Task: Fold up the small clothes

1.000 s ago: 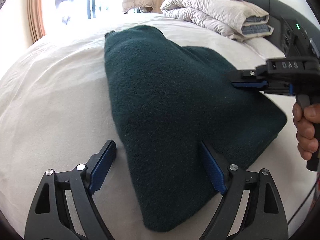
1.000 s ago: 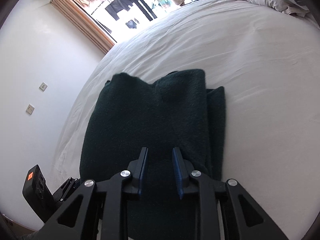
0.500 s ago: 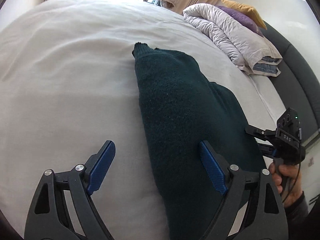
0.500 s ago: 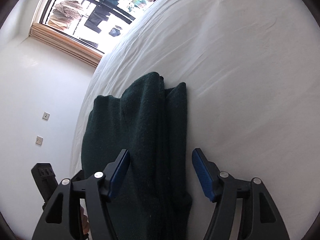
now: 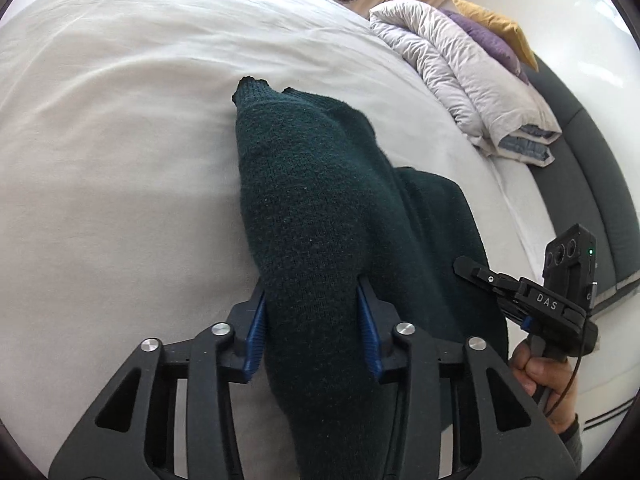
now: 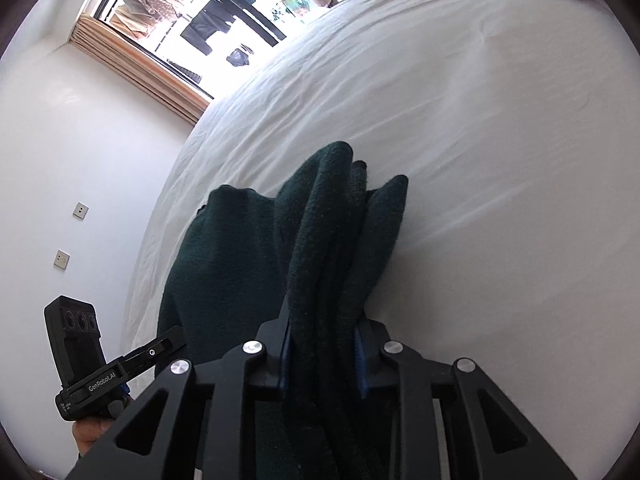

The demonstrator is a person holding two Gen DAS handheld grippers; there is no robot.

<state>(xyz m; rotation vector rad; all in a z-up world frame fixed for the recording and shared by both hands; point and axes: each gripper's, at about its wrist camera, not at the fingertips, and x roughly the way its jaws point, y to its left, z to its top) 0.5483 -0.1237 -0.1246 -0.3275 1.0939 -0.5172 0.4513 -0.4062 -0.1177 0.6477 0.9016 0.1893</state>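
Note:
A dark green knitted sweater (image 5: 320,200), folded into a long thick bundle, lies on the white bed sheet (image 5: 120,160). My left gripper (image 5: 310,294) is closing on one end of it, and its blue pads press the bunched cloth from both sides. In the right wrist view the same sweater (image 6: 332,232) shows several stacked layers. My right gripper (image 6: 323,318) is closing on those layers at the other end, pads against the cloth. Each gripper shows in the other's view: the right gripper (image 5: 474,272) at the sweater's right edge, the left gripper (image 6: 168,340) at lower left.
A folded pale duvet (image 5: 460,72) with purple and yellow pillows (image 5: 496,36) lies at the head of the bed, against a dark headboard (image 5: 580,168). A window (image 6: 192,20) and a white wall with sockets (image 6: 80,210) lie beyond the bed's far edge.
Both grippers stood open around the sweater half a second ago and have now closed onto it. The left view has swung along the bundle, which is bunched up higher between the pads.

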